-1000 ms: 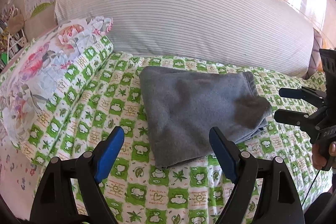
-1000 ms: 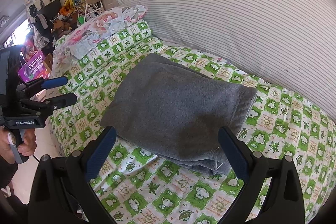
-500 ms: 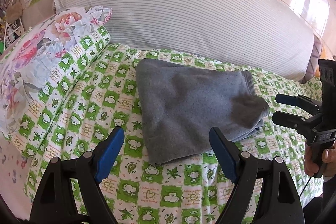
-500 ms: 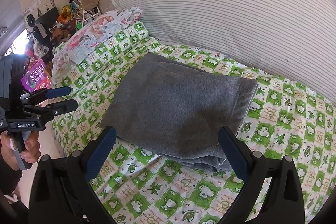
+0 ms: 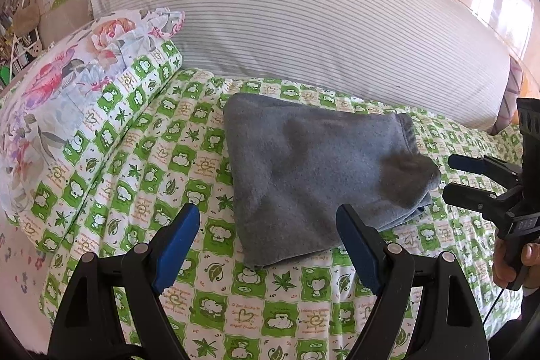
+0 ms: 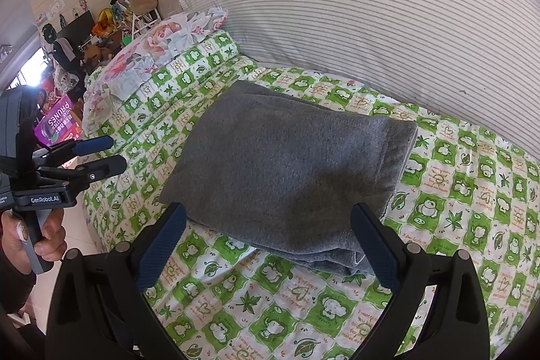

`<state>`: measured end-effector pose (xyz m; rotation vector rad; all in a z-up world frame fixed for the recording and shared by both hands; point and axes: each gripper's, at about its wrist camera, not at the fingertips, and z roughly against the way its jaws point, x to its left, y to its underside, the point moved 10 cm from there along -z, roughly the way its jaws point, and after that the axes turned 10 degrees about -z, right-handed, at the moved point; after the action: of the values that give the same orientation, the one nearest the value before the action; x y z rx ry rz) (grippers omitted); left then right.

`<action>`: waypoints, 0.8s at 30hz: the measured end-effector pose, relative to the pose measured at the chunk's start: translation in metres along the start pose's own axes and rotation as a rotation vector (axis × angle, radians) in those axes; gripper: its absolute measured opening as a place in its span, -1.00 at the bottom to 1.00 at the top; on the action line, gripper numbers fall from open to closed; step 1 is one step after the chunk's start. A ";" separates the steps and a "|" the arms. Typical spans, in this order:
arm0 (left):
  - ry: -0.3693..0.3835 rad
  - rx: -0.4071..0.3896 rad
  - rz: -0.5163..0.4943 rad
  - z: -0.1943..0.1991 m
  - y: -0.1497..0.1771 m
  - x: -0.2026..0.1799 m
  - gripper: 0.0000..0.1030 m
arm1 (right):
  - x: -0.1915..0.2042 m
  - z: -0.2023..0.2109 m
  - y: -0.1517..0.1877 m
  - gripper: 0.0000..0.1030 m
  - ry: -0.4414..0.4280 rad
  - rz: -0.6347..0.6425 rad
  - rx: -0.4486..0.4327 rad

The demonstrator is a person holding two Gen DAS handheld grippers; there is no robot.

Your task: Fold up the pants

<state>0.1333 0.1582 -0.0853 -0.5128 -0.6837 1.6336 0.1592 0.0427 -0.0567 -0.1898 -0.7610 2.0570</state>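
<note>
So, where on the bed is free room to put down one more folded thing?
Bare green-checked sheet lies between the folded grey fleece pants and the floral pillow, also along the near edge, and right of the pants. Behind them the striped white bolster crowds the sheet.

Your left wrist camera is looking forward between its 2 fingers, down across the bed (image 5: 141, 164) toward the striped pillow (image 5: 303, 22), with the pants (image 5: 314, 171) near and centred. Your right wrist camera is looking from the other side, angled leftward toward the shelves (image 6: 111, 22). Both views are sharing the pants, the bed and the pillow, and each is catching the other gripper at its edge: right gripper (image 5: 452, 177), left gripper (image 6: 111, 154).
</note>
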 end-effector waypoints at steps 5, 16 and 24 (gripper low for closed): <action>-0.015 0.000 -0.007 -0.004 -0.001 0.002 0.62 | 0.000 0.000 0.000 0.91 0.001 0.001 -0.001; -0.064 -0.025 -0.029 -0.015 -0.007 0.005 0.60 | -0.004 -0.003 0.000 0.91 0.001 -0.010 0.006; -0.065 -0.013 -0.035 -0.025 -0.007 0.008 0.60 | -0.007 -0.006 0.000 0.91 -0.001 -0.016 0.009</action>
<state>0.1533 0.1701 -0.0985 -0.4559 -0.7485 1.6196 0.1659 0.0395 -0.0628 -0.1773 -0.7518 2.0456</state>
